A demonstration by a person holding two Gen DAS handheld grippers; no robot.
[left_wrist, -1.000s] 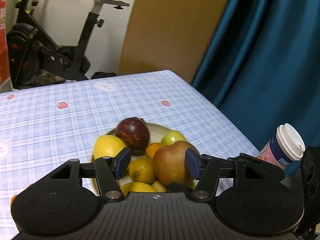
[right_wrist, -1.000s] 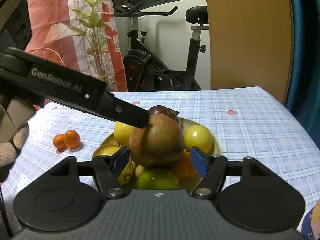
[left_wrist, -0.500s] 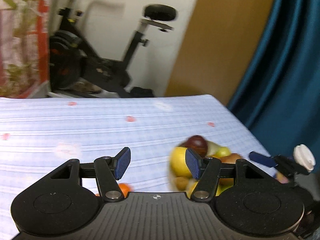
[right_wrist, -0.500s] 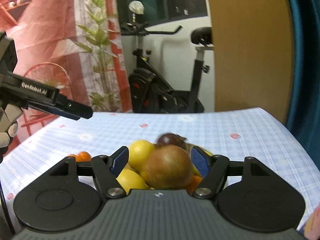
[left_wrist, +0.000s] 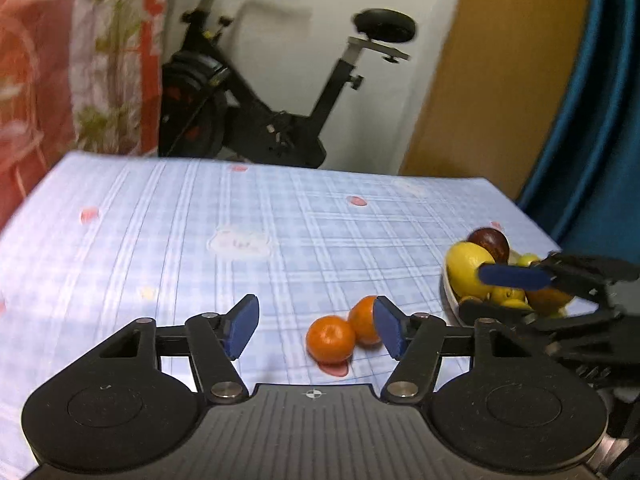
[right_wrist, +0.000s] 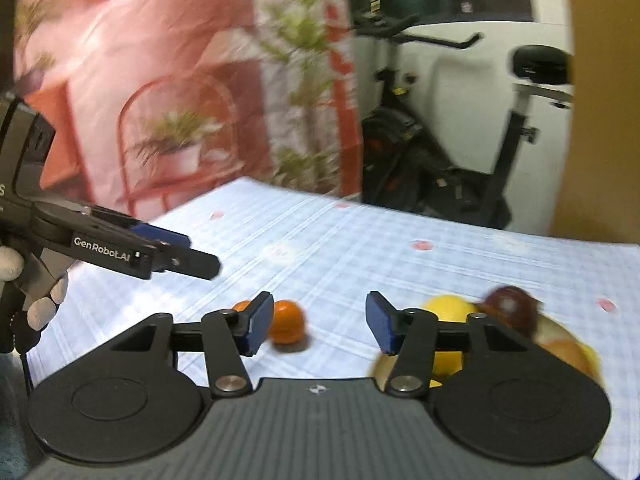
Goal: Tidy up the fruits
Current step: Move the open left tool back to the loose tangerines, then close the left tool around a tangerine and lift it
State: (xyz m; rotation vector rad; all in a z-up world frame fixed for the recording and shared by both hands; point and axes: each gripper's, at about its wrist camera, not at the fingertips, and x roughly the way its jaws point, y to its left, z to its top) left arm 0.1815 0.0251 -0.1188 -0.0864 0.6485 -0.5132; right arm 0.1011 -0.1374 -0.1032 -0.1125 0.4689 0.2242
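Jaws of both grippers stood apart, empty. Left gripper (left_wrist: 316, 330) hovered low over the table (left_wrist: 160, 240), right gripper (right_wrist: 318, 322) beside it. Exercise bike (left_wrist: 256, 92) stood behind the table, red curtain (right_wrist: 120, 60) to the left, blue curtain (left_wrist: 592, 120) and a wooden panel (left_wrist: 492, 80) to the right. Tablecloth was pale blue plaid, flat, with pink spots. Bowl (left_wrist: 450, 294) at the table's right side held a heap of round fruit: lemon (left_wrist: 466, 272), dark red fruit (left_wrist: 490, 242), smaller yellow ones. Two smooth round tangerines (left_wrist: 330, 338) lay touching on the cloth, near one between the left pads toward the right pad (left_wrist: 390, 332), far one partly behind it.
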